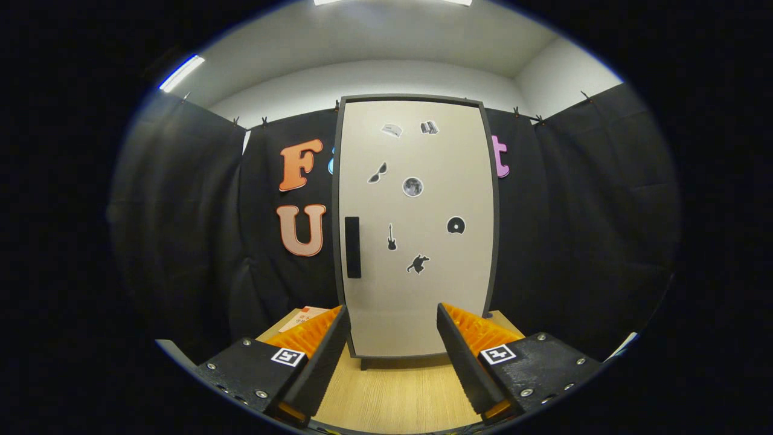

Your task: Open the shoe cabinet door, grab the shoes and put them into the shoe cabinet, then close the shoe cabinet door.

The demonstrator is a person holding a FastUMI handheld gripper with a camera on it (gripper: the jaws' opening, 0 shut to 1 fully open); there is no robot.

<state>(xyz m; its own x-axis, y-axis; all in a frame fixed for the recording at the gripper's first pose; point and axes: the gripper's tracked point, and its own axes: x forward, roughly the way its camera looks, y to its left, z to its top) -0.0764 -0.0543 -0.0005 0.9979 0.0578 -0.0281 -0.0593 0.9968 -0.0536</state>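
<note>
The shoe cabinet [416, 229] stands upright on the wooden bench [395, 393], straight ahead of the gripper [392, 320] and beyond its fingers, backed by the black cloth wall of the booth. Its pale door [435, 302] is closed, set flush in a dark frame, and it carries a dark vertical handle [352, 247] near its left edge, about halfway up. Several small stickers [413, 186] are scattered over the door's face, among them a round one, a guitar shape and a disc. The fingers [329, 347] are spread wide apart with nothing between them but bare bench and the lower part of the door; they touch neither the cabinet nor the handle, and hang a little short of the cabinet's base. Beside the left finger, at the cabinet's lower left corner, a flat piece of printed paper or card [304, 316] lies on the bench, partly hidden by that finger. Strip lights [181, 72] glow on the ceiling above the cloth.
</note>
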